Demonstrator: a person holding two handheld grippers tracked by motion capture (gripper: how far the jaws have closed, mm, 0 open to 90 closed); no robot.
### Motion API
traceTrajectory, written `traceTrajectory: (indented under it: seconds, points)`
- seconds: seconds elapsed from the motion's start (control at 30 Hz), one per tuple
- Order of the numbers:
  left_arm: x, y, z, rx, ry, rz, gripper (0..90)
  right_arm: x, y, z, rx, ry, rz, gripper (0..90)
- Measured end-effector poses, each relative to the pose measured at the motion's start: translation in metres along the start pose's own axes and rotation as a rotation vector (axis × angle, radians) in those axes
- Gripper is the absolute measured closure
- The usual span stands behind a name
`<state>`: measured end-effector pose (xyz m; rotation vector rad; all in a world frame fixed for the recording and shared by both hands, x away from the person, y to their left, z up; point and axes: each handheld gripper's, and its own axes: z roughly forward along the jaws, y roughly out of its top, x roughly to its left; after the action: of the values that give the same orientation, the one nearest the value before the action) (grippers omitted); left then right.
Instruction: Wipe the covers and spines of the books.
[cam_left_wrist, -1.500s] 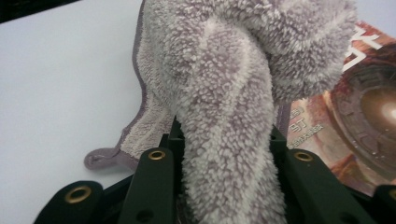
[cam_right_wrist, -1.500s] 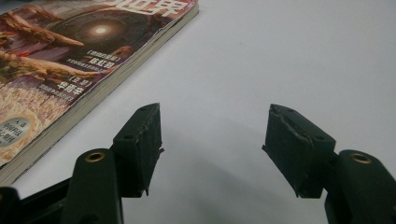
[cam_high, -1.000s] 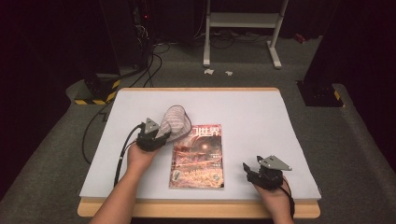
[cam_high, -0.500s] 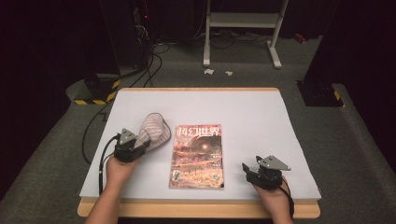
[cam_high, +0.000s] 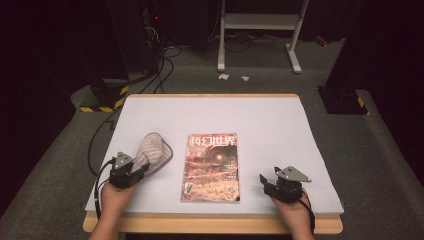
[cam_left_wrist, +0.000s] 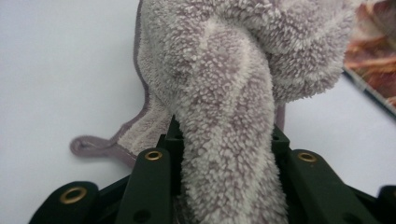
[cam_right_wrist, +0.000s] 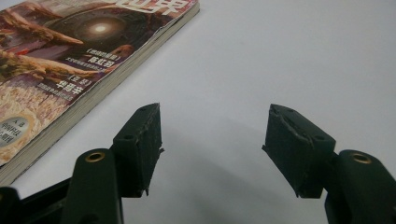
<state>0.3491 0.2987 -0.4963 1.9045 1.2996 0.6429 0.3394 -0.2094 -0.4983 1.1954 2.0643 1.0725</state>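
I count one cloth (cam_high: 152, 152), one magazine (cam_high: 211, 167), two grippers, all on one white table (cam_high: 260, 117).

Hidden or cut off: in the left gripper view the fleecy grey-mauve cloth (cam_left_wrist: 233, 84) crowds the lens. Its top runs off the upper edge, and the pads are buried under the pile, so I can't see the pinch line itself. A thick fold runs down between the two black jaws and fills the gap. The jaws have just been easing slightly apart, yet the fold is wedged between them. I read it as the left gripper (cam_high: 131, 169) pinching the cloth. The magazine (cam_left_wrist: 373, 70) is a cropped corner at the right edge of that view.

In the high view the cloth lies at lower left of the table, bunched, just left of the magazine and apart from it. Its near end runs into the left gripper.

The right gripper (cam_right_wrist: 212, 144) has its jaws spread, only bare tabletop between them. The magazine (cam_right_wrist: 79, 60) sits at upper left of that view, cut off by the frame. In the high view this right gripper (cam_high: 274, 181) rests at lower right, near the magazine's lower corner but not touching.

Beyond the table the floor is dark. I can make out cables (cam_high: 155, 70), a white stand (cam_high: 260, 30) and two pale scraps (cam_high: 232, 77).
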Motion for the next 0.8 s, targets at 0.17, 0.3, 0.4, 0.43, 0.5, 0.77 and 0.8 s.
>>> traceTrajectory:
  seconds: [0.17, 0.3, 0.4, 0.43, 0.5, 0.77, 0.8]
  points:
    - [-0.002, -0.005, 0.009, 0.039, 0.013, 0.033, 62.3, 0.000, 0.000, 0.001, 0.005, 0.000, 0.000, 36.1]
    - [-0.004, -0.005, 0.010, 0.030, 0.014, 0.036, 56.2, 0.000, -0.001, 0.001, 0.010, 0.001, 0.000, 36.1]
    - [-0.003, -0.004, 0.010, 0.033, 0.016, 0.032, 46.9, 0.001, -0.001, 0.002, 0.013, 0.002, 0.001, 36.2]
    - [-0.003, -0.004, 0.010, 0.033, 0.016, 0.032, 44.5, 0.001, -0.001, 0.002, 0.013, 0.002, 0.000, 36.1]
    - [-0.002, -0.002, 0.006, 0.015, 0.014, 0.009, 40.7, 0.001, -0.001, 0.002, 0.012, 0.000, -0.001, 36.2]
    - [-0.003, 0.004, -0.003, -0.017, -0.013, -0.005, 33.5, 0.000, -0.001, 0.001, 0.008, -0.003, -0.003, 36.3]
    - [-0.002, 0.004, -0.005, -0.024, -0.020, -0.013, 33.2, 0.000, -0.001, 0.001, 0.008, -0.003, -0.003, 36.2]
